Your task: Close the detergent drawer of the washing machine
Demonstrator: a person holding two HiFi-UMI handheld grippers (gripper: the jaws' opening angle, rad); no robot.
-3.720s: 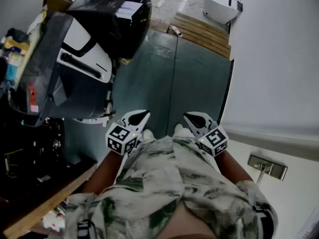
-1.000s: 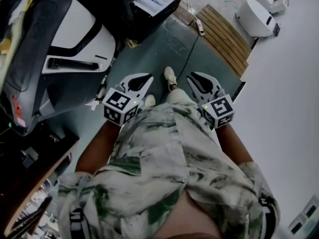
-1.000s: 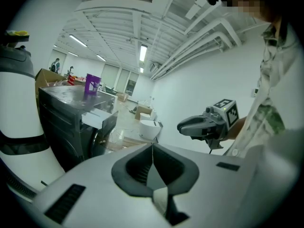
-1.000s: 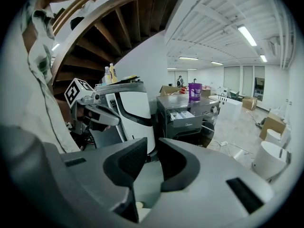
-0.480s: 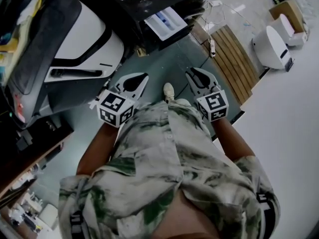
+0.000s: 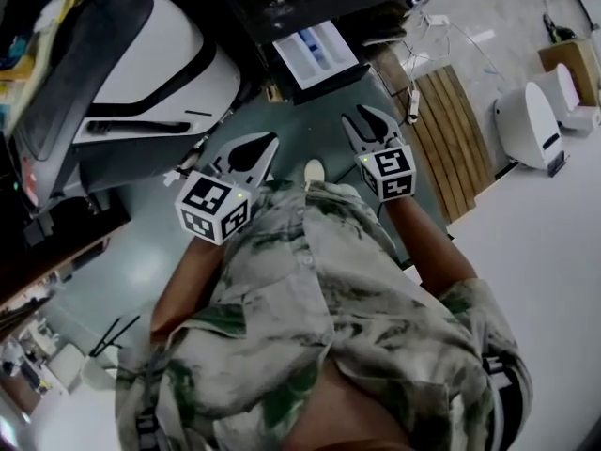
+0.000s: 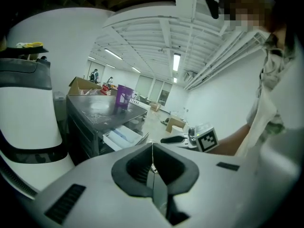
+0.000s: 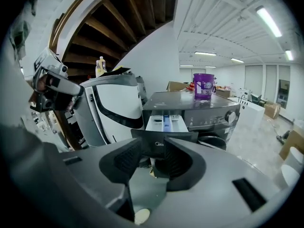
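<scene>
The detergent drawer is pulled out of the washing machine, ahead of the right gripper, whose empty fingers are opening. The fingers of the left gripper are pressed together. The drawer front should be pushed straight in, gently.

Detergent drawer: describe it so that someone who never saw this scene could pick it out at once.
Find the dark grey washing machine with a purple tub on top. At the upper left of its front, the detergent drawer sticks out open. It alone shows a white tray with a blue insert behind a dark front plate.
</scene>
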